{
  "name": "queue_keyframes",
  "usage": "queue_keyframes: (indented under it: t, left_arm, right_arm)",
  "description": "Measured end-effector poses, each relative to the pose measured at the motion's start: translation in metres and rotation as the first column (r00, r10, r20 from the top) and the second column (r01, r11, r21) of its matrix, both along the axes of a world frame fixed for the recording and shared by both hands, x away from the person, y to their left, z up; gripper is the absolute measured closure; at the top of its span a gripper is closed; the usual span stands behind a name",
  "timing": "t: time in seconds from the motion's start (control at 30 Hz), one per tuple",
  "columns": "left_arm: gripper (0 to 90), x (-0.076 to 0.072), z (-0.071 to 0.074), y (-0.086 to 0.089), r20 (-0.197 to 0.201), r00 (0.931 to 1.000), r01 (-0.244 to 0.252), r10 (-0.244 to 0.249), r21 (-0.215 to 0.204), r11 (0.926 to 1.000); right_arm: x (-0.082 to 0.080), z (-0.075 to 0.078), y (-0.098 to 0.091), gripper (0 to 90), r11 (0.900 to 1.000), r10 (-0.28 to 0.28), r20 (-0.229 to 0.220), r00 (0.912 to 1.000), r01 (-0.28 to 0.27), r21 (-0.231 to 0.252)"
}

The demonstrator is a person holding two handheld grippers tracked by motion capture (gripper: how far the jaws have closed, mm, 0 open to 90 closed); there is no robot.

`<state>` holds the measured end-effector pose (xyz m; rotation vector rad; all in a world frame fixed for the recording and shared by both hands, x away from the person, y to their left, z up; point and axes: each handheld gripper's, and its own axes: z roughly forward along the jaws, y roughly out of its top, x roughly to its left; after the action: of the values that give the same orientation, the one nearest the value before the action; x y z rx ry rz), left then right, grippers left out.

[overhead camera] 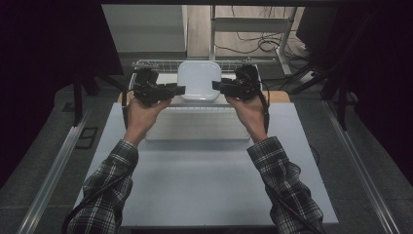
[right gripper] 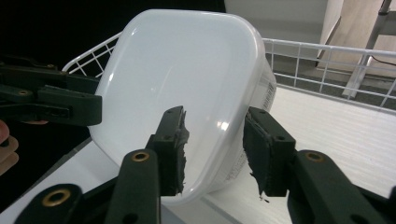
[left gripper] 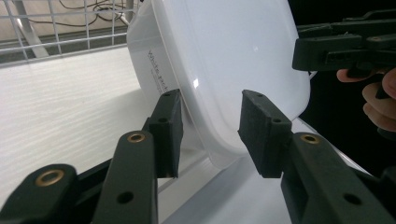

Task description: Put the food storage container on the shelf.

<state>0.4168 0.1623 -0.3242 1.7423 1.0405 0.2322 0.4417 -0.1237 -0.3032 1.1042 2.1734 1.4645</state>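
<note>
Both forearms, in plaid sleeves, reach forward over the desk [overhead camera: 204,180] in the high view, angled slightly inward so the hands meet the far edge from either side. The left hand [overhead camera: 139,114] holds the left tool [overhead camera: 181,90] level, its jaws pointing right toward the middle. The right hand [overhead camera: 251,113] mirrors it, with the right tool [overhead camera: 216,86] pointing left. A cable trails back from each tool along the sleeves.

Between the two tools sits a white tub [overhead camera: 198,80], upside down with its smooth bottom facing up, at the far middle of the desk. It rests on a white board [overhead camera: 197,124] just in front of a wire rack [overhead camera: 156,64].

In the left gripper view the left tool [left gripper: 210,133] has its jaws spread, one on each side of the tub's [left gripper: 224,60] rounded lower rim. The rim sits in the gap; the pads [left gripper: 168,130] stand just beside the wall and do not clearly press on it. The other tool shows at upper right, beside the tub's far edge.

In the right gripper view the right tool [right gripper: 215,149] is likewise spread astride the tub's [right gripper: 187,84] edge, the worn pads [right gripper: 175,149] near the plastic on either side with a slight gap. The wire rack [right gripper: 327,60] runs behind the tub.
</note>
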Motion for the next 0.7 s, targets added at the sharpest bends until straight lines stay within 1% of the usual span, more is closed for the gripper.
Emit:
queue_keyframes:
  t: [0.03, 0.1, 0.13, 0.17, 0.2, 0.27, 0.33, 0.4, 0.43, 0.47, 0.53, 0.7]
  left_arm:
    - [56.8, 0.002, 0.0, 0.0, 0.003, 1.0, -0.008, 0.008, 0.004, 1.0]
    - [55.9, 0.002, 0.001, 0.0, 0.002, 0.9998, -0.018, 0.018, 0.006, 0.9998]
    - [53.4, 0.003, 0.001, 0.0, 0.008, 0.9997, -0.021, 0.021, 0.014, 0.9997]
    - [51.2, 0.004, 0.001, 0.0, 0.006, 0.9995, -0.031, 0.031, 0.014, 0.9994]
    - [49.0, 0.006, 0.001, 0.0, 0.001, 0.9993, -0.037, 0.037, 0.007, 0.9993]
    - [45.9, 0.008, 0.0, 0.001, 0.004, 0.9992, -0.039, 0.039, 0.006, 0.9992]
    - [42.9, 0.01, 0.001, 0.0, -0.003, 0.999, -0.044, 0.044, 0.004, 0.999]
    - [41.1, 0.013, 0.002, 0.0, -0.003, 0.9984, -0.056, 0.056, 0.005, 0.9984]
    - [39.9, 0.015, 0.003, 0.0, 0.001, 0.9982, -0.061, 0.061, 0.013, 0.9981]
    - [39.5, 0.017, 0.004, 0.0, 0.001, 0.9979, -0.065, 0.065, 0.017, 0.9977]
    - [38.9, 0.021, 0.005, 0.0, 0.0, 0.997, -0.077, 0.077, 0.027, 0.9967]
    - [38.3, 0.028, 0.006, -0.001, 0.004, 0.9949, -0.101, 0.101, 0.029, 0.9945]
  right_arm:
    - [0.001, 0.0, 0.001, 55.3, 1.0, -0.002, 0.002, 1.0, 0.002, -0.003]
    - [0.001, 0.0, 0.002, 54.6, 1.0, -0.002, 0.003, 1.0, 0.002, -0.005]
    - [0.002, -0.001, 0.002, 54.0, 1.0, -0.003, 0.001, 1.0, 0.003, -0.005]
    - [0.003, -0.001, 0.002, 53.6, 1.0, -0.003, -0.001, 1.0, 0.003, -0.003]
    - [0.004, -0.001, 0.002, 52.7, 1.0, -0.004, -0.004, 1.0, 0.004, -0.001]
    - [0.006, -0.001, 0.002, 51.2, 0.9999, -0.013, 0.0, 0.9999, 0.013, -0.006]
    - [0.007, -0.001, 0.002, 49.7, 0.9991, -0.036, 0.003, 0.9993, 0.036, -0.024]
    - [0.009, -0.001, 0.002, 49.7, 0.9982, -0.052, 0.007, 0.9986, 0.052, -0.031]
    - [0.01, -0.001, 0.002, 49.6, 0.9979, -0.056, 0.007, 0.9984, 0.057, -0.032]
    - [0.012, -0.001, 0.002, 49.6, 0.998, -0.059, 0.003, 0.9982, 0.059, -0.022]
    - [0.013, -0.001, 0.002, 49.6, 0.9979, -0.062, 0.005, 0.9981, 0.062, -0.02]
    - [0.016, -0.001, 0.004, 48.9, 0.9958, -0.09, 0.01, 0.9959, 0.09, -0.017]
